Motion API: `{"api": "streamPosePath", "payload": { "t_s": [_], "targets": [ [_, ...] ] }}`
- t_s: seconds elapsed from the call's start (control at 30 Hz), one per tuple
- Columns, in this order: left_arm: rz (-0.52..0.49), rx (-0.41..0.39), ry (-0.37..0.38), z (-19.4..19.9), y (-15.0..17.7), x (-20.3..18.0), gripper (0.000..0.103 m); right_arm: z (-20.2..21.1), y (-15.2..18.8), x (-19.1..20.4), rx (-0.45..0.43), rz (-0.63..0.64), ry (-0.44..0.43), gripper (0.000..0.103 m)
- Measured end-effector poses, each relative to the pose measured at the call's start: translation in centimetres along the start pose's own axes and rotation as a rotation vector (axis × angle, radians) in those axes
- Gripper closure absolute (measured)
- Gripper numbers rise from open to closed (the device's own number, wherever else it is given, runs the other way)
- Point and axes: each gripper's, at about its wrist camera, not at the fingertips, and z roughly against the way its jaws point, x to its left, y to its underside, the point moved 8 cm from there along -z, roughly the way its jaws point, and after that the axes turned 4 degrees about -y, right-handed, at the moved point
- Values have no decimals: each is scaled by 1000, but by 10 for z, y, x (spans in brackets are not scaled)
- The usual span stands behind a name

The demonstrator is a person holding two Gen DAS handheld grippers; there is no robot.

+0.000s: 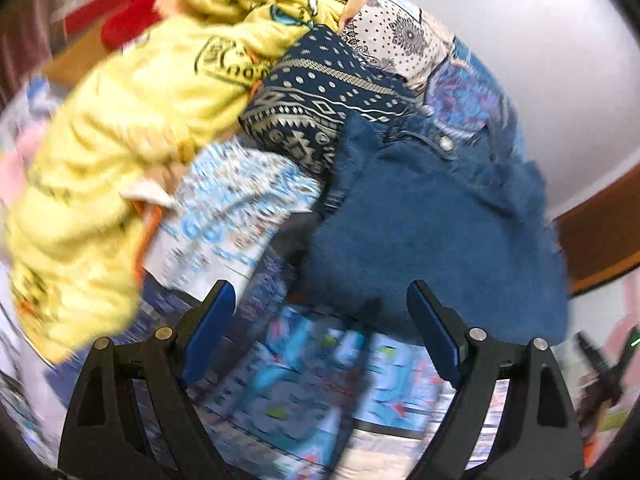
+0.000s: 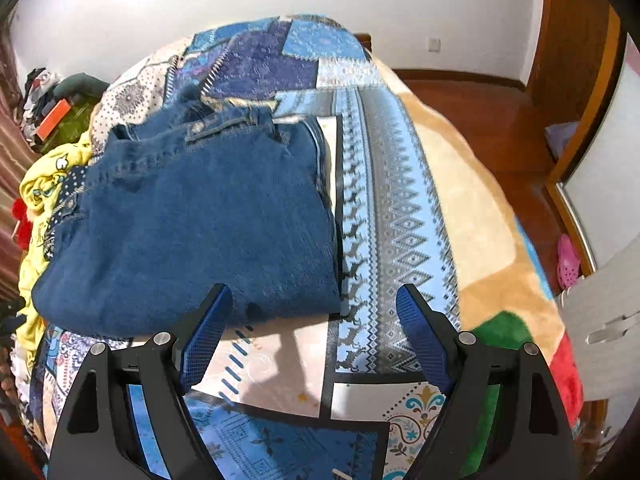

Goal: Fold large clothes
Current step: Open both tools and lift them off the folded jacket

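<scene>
My right tool (image 2: 314, 304) hangs spread wide over the patterned bedspread (image 2: 400, 208), nothing between its blue pads, and just ahead of its inner finger lies the near edge of the folded jeans (image 2: 192, 220); the bundle sits ahead and to the left in that view, so the right tool faces its near right corner rather than its middle. My left tool (image 1: 320, 300) is likewise spread and empty, and in its blurred view the same jeans (image 1: 432, 232) lie straight ahead and slightly right, their near edge just beyond the fingertips. So the denim lies between my two tools, each facing one end of its near edge. Its long axis, as I read it, runs away from me up the bed, from that near fold to the waistband (image 2: 224, 120) at the far end, where the button (image 1: 446, 143) shows. Both tools seem about equally close, the right one with the clearer view. I judge the jeans already folded; any next move, pressing the fold flat or shifting the bundle, turns on that near edge. Beyond the jeans, on the left side, sits the heap of unfolded clothes: a navy patterned piece (image 1: 312, 104), then a yellow garment (image 1: 132, 128), and something red (image 1: 132, 12) farthest off.
</scene>
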Motion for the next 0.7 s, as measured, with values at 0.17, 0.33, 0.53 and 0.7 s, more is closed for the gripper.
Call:
{"api": "streamPosePath", "payload": {
  "t_s": [0.17, 0.33, 0.53, 0.7],
  "targets": [
    [104, 73, 173, -8, 17, -22, 15, 10, -15, 23, -52, 40, -35, 21],
    [173, 178, 290, -39, 36, -45, 15, 4, -24, 54, -64, 90, -82, 21],
    [234, 228, 354, -65, 38, -57, 16, -17, -19, 79, -33, 138, -98, 21],
    [237, 174, 377, -79, 17, -67, 27, -30, -9, 86, 7, 162, -96, 21]
  ]
}}
